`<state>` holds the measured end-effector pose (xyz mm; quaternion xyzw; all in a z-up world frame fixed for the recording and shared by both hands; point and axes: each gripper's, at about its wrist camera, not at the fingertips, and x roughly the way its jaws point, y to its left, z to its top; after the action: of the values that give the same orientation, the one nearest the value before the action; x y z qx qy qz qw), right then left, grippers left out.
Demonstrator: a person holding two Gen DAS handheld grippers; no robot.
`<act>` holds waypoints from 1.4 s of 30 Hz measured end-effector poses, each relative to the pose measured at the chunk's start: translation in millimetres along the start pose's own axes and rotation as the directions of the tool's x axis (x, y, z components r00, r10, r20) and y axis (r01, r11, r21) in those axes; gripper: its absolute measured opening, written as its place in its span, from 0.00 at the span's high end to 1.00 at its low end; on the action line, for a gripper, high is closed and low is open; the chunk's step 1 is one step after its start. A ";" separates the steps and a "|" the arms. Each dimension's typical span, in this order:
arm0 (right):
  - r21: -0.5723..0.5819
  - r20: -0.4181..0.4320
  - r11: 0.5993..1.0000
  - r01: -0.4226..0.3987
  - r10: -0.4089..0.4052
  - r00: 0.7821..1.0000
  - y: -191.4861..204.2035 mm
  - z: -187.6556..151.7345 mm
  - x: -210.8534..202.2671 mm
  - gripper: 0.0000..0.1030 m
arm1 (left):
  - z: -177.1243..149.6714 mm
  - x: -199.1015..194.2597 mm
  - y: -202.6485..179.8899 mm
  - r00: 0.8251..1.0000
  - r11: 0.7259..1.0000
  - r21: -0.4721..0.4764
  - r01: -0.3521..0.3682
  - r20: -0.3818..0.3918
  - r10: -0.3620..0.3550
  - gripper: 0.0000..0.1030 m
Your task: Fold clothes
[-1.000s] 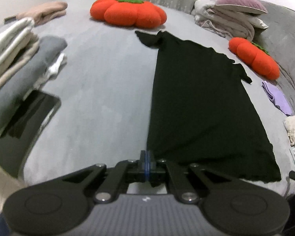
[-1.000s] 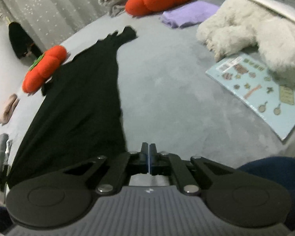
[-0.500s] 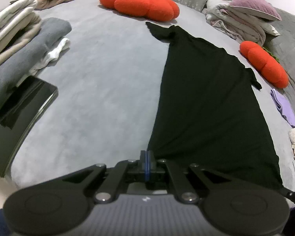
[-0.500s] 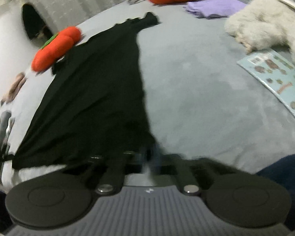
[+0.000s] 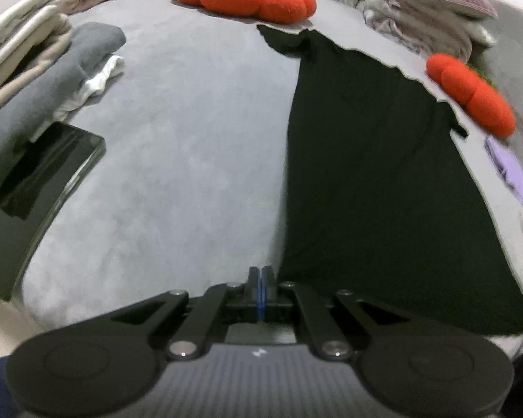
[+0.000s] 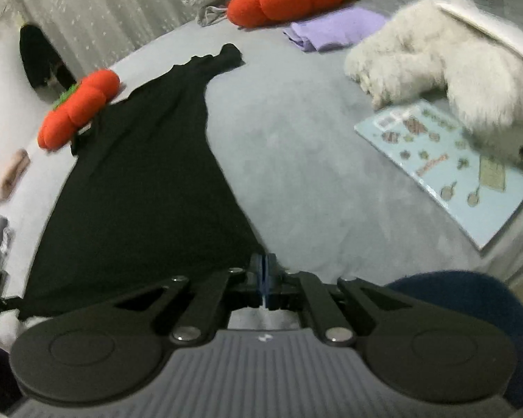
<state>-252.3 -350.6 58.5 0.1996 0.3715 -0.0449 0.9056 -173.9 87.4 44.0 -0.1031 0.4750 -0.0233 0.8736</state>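
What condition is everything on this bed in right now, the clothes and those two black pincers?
Black garment: spread flat, unfolded.
Left gripper: shut, at the garment's near left corner.
Right gripper: shut, at its near right corner.
Grey clothes: folded, stacked.
Purple cloth: folded.
Tablet: screen dark.

black garment [image 5: 373, 181] flat on bed

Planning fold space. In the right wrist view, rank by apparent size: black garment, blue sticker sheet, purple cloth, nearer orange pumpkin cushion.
1. black garment
2. blue sticker sheet, though it lies nearer the camera, which inflates it
3. and 4. unsure: purple cloth and orange pumpkin cushion look alike in size
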 end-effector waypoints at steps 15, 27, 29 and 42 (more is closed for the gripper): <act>-0.072 0.005 0.997 0.016 -0.016 1.000 11.2 7.0 4.8 0.57 | 6.5 5.5 -8.8 0.995 0.995 -0.029 0.101 0.014 -0.100 0.90; -0.050 -0.077 0.998 0.047 -0.051 0.996 15.8 -3.0 31.8 0.98 | 4.0 1.2 -16.9 0.997 0.997 0.014 0.076 0.033 -0.076 0.99; -0.033 -0.042 0.999 0.041 -0.042 0.998 13.5 0.0 21.3 0.98 | 2.3 -14.1 -10.4 0.995 0.997 0.004 0.080 0.056 -0.080 0.99; -0.002 0.010 1.000 0.024 -0.024 1.000 16.0 -7.2 -21.0 0.99 | -11.0 -21.5 -9.1 0.998 1.000 -0.012 0.014 0.065 -0.013 0.99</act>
<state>-268.5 -334.5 73.6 0.1939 0.3692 -0.0562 0.9071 -194.3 79.7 57.8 -0.1125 0.4459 -0.0227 0.8877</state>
